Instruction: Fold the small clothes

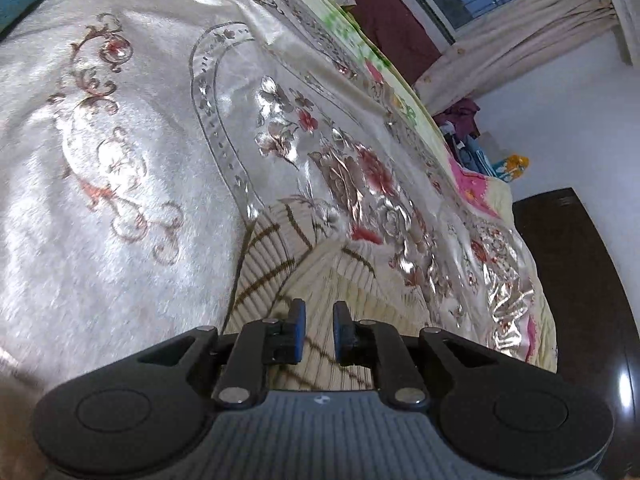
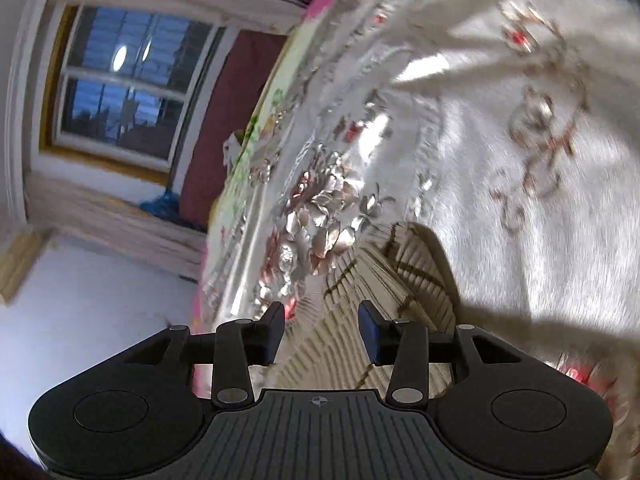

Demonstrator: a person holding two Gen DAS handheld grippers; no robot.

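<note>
A small cream ribbed knit garment with thin brown lines (image 1: 276, 256) lies on a shiny white bedspread with a floral pattern (image 1: 120, 140). My left gripper (image 1: 319, 322) hovers just over the garment's near part, its blue-padded jaws a little apart with nothing between them. In the right wrist view the same garment (image 2: 360, 300) lies under and ahead of my right gripper (image 2: 322, 324), whose jaws stand wide open and empty. The picture is blurred by motion.
The bed's edge with a pink and yellow quilt (image 1: 476, 188) runs along the right. Beyond it are a dark wooden cabinet (image 1: 572, 264), a pile of clothes (image 1: 460, 116), a window with cream curtains (image 2: 120, 80) and a dark red headboard (image 2: 228, 120).
</note>
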